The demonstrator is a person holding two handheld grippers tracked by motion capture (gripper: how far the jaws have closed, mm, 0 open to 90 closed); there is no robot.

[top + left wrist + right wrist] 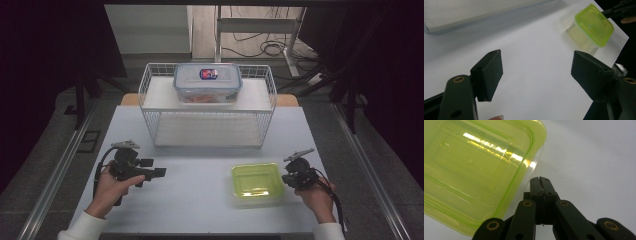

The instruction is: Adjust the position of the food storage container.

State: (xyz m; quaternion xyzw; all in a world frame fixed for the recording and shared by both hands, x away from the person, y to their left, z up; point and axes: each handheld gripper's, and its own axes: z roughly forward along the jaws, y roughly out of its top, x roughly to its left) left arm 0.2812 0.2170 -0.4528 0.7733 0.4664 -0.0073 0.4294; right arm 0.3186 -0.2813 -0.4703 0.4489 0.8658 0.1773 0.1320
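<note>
Green-lidded container (257,181) unlabelled, far box's (208,82) sticker (208,74) unreadable

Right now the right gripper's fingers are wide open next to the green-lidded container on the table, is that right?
Not quite. The right gripper is beside the green-lidded container on the table, but its fingers are pressed shut with nothing between them. The right gripper view shows it.

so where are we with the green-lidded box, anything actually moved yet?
Nothing looks done: the green-lidded box sits lid on, on the table in front of the wire rack, whose top shelf carries a bigger clear container. In hand: the right tool, jaws shut and empty, is right beside the box's edge. The left tool is open over bare table. Gripping and moving the box is probably all still ahead.
</note>
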